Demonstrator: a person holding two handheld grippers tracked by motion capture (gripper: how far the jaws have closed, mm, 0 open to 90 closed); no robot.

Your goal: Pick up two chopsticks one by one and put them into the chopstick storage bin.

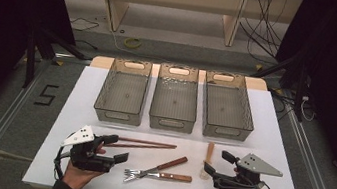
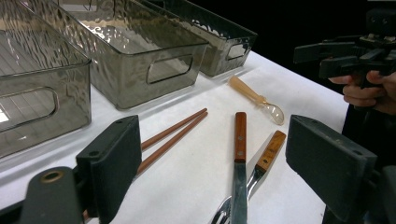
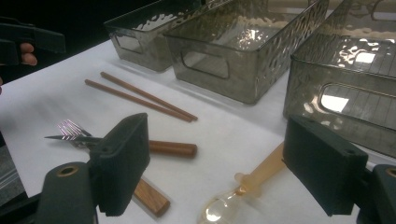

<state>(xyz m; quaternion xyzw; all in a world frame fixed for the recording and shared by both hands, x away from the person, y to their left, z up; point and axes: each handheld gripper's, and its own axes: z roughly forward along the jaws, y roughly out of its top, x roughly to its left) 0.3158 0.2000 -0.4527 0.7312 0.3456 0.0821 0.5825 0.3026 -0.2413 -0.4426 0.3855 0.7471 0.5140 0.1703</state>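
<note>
**Inspector:** What lies beyond your tongs?

**Me:** Three smoky clear bins stand side by side, well ahead of both. The left bin [image 1: 120, 112] is straight ahead of my left tongs [image 1: 117, 148], the right bin [image 1: 226, 129] is ahead of my right tongs [image 1: 217, 163], and the middle bin [image 1: 171, 121] sits between them. Each has a cut-out handle facing me.

**Inspector:** And underneath?

**Me:** A white sheet [image 1: 78, 111] covers the table under both tongs.

**Inspector:** Off the table?

**Me:** A black "5" mark [image 1: 46, 95] is on the floor, out left of my left tongs. Far ahead are a yellow ring [image 1: 132, 43], loose cables [image 1: 261, 32] and a pale wooden frame [image 1: 113, 10].
</note>
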